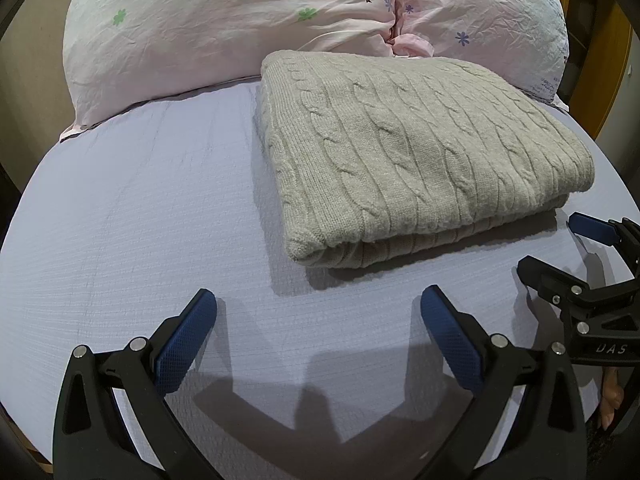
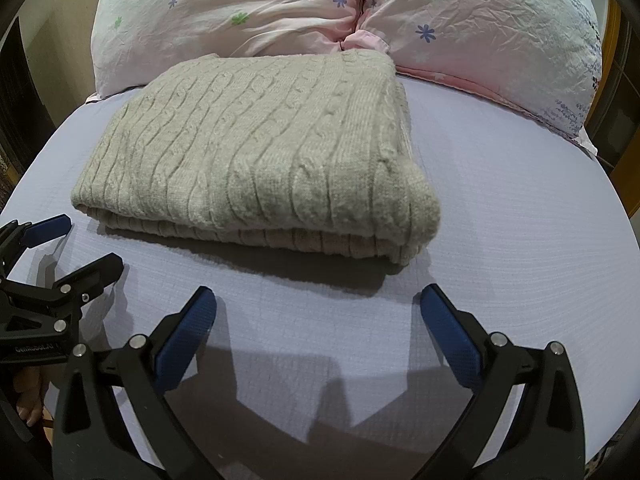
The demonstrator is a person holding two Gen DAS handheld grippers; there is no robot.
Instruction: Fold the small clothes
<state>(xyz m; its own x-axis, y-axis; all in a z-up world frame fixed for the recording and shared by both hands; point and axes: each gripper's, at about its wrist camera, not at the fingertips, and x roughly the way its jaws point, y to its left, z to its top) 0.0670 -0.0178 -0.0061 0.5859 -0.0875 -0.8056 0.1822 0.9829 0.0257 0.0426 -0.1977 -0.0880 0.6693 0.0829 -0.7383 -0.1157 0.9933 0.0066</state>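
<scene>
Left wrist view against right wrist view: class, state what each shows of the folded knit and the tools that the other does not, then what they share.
Only the left wrist view shows the folded cable-knit sweater's left side, the right tool from the side, and bare sheet to the sweater's left. Only the right wrist view shows the sweater's right corner, the left tool from the side, and bare sheet to its right. Both show the sweater folded flat on the lavender sheet, floral pillows behind it, and both tools open, holding nothing.
</scene>
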